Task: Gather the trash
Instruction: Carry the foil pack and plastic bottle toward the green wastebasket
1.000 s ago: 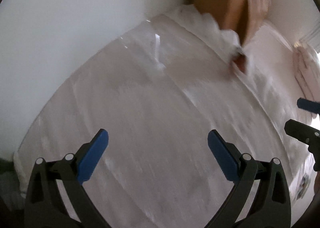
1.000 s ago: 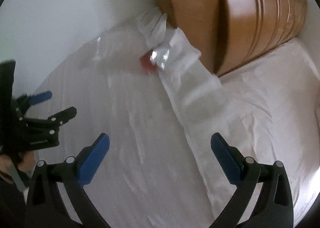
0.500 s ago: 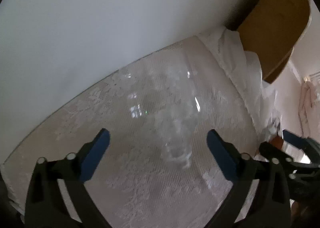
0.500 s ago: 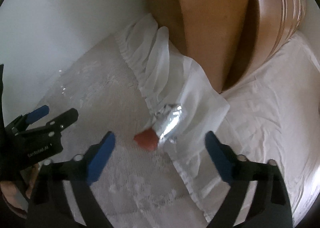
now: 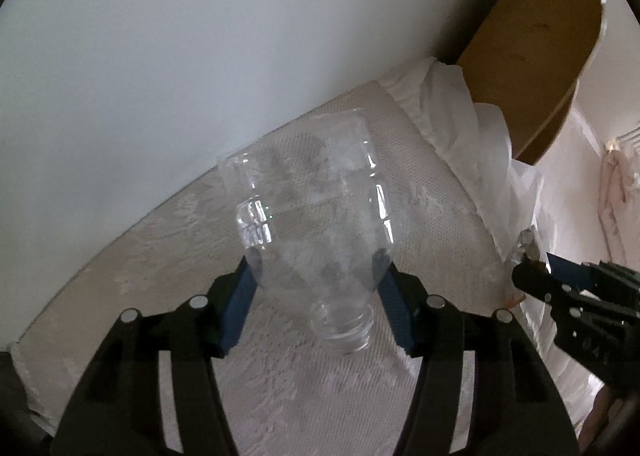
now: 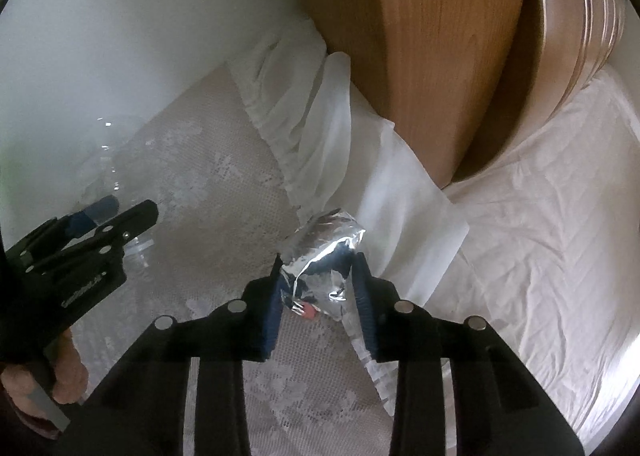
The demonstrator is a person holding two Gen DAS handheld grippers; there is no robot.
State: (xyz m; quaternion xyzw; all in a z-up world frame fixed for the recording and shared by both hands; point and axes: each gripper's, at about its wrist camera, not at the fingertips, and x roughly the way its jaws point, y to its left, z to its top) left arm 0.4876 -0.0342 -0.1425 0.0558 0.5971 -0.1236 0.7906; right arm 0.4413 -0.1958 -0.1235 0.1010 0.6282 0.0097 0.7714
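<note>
A clear plastic bottle (image 5: pixel 312 215) lies on the lace cloth (image 5: pixel 320 396) with its open neck towards the left wrist camera. My left gripper (image 5: pixel 316 268) straddles its shoulder; the jaws are closing and the blue pads touch both sides. In the right wrist view, my right gripper (image 6: pixel 319 268) is shut on a crumpled silver foil wrapper (image 6: pixel 324 240) with a red bit (image 6: pixel 308 310) showing at its lower end. The left gripper (image 6: pixel 120 211) appears at that view's left edge. The right gripper (image 5: pixel 536 268) shows at the right of the left wrist view.
A wooden headboard (image 6: pixel 440 55) rises behind the foil, with a white wall (image 5: pixel 160 55) to its left. A frilled white cloth (image 6: pixel 304 127) runs along the lace's edge. A wrinkled bed sheet (image 6: pixel 540 215) spreads to the right. A hand (image 6: pixel 68 380) holds the left gripper's handle.
Both grippers came closer to the surface and closed. The left one now has the bottle between its pads. The right one has clamped the foil wrapper that lay loose before.
</note>
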